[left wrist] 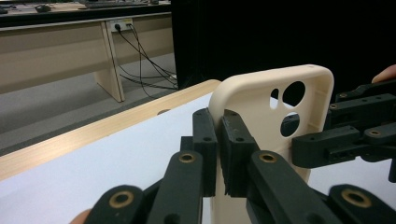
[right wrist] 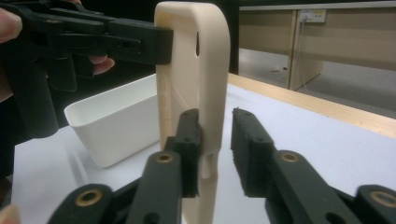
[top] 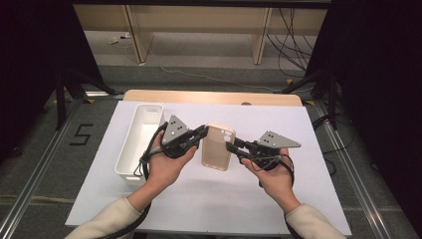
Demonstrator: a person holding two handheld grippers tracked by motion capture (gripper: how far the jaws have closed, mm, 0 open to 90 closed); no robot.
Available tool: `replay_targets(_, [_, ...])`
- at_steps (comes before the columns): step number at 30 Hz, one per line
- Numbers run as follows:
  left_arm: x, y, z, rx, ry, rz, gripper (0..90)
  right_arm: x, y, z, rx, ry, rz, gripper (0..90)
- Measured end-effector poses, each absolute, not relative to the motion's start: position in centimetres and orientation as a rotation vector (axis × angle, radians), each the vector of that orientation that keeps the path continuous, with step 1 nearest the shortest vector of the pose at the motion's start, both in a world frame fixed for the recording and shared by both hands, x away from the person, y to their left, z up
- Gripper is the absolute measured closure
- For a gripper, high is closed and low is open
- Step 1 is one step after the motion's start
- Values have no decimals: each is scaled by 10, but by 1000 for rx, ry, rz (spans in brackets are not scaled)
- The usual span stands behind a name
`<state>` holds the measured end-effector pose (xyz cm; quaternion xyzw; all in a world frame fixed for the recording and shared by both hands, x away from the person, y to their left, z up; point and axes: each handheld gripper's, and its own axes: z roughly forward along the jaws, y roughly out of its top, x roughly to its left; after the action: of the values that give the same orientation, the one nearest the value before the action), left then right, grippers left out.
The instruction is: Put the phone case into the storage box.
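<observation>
Left gripper point(left wrist: 218, 154) pinches the beige phone case point(top: 217, 147) by its side edge, right of the white bin point(top: 139, 139). Right gripper point(right wrist: 215, 154) has one pad touching the opposite edge, the other standing clear. Its view alone shows that gap. Seen from above, the case's long axis runs away from the person, camera cutouts at the far end.

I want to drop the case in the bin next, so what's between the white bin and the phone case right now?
The left hand-held gripper, shut on the phone case, and its hand fill the gap beside the white bin, seen in the high view.
</observation>
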<state>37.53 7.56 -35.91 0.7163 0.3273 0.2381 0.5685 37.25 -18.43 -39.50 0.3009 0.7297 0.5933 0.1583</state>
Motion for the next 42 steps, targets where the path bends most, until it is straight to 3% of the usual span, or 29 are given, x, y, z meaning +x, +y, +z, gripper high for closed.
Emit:
replay_targets(3, [376, 77, -358, 1680, 774, 565, 857, 372, -185, -394, 848, 2090, 1680, 627])
replay_targets(4, [376, 78, -358, 1678, 776, 566, 858, 373, -185, -394, 836, 2092, 1676, 541])
replay_targets(6, [377, 80, -357, 1673, 780, 572, 858, 372, -186, -394, 828, 2094, 1665, 509])
replay_targets(12, [377, 86, -354, 1661, 787, 583, 858, 371, -187, -393, 801, 2086, 1693, 276])
replay_targets(17, [377, 90, -351, 1655, 791, 596, 859, 368, -194, -392, 787, 2100, 1687, 183])
replay_targets(42, [378, 102, -342, 1639, 794, 640, 858, 344, -233, -398, 804, 2046, 1637, 159])
